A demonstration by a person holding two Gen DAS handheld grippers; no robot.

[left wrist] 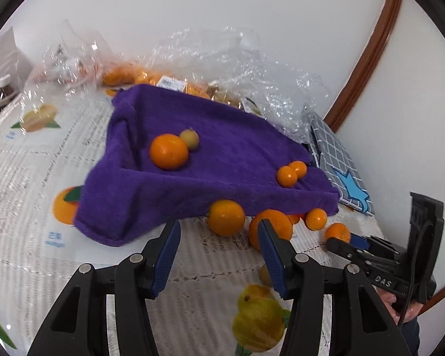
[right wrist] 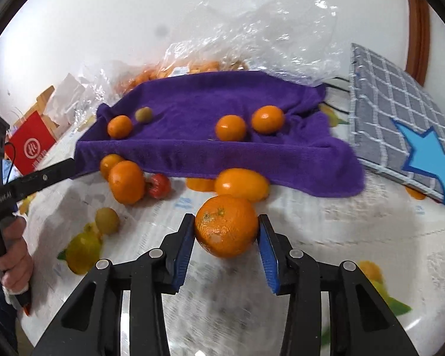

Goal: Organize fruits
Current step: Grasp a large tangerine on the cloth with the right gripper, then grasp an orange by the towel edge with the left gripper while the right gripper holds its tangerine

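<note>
1. Our right gripper (right wrist: pixel 226 231) has its blue pads (right wrist: pixel 183 249) closed against both sides of an orange (right wrist: pixel 227 226), gripping it across its widest part, just in front of the purple towel (right wrist: pixel 192 145).
2. We judge this orange firm but slightly yielding, with a pebbled rind that grips well. It is round, so holding it across the middle, as now, should stop it squirting out. A moderate squeeze will do, since too much would bruise it.
3. Our left gripper (left wrist: pixel 219 237) is wide open and holds nothing. Two oranges (left wrist: pixel 226 218) lie just beyond its tips, against the towel's near edge.
4. Beside that edge also lie an oval orange fruit (right wrist: pixel 241 184), a red fruit (right wrist: pixel 158 185) and a greenish one (right wrist: pixel 106 220).
5. On the towel rest two pairs of fruit, one pair towards each end.
6. Behind the towel, clear bags (left wrist: pixel 222 59) hold more fruit.
</note>
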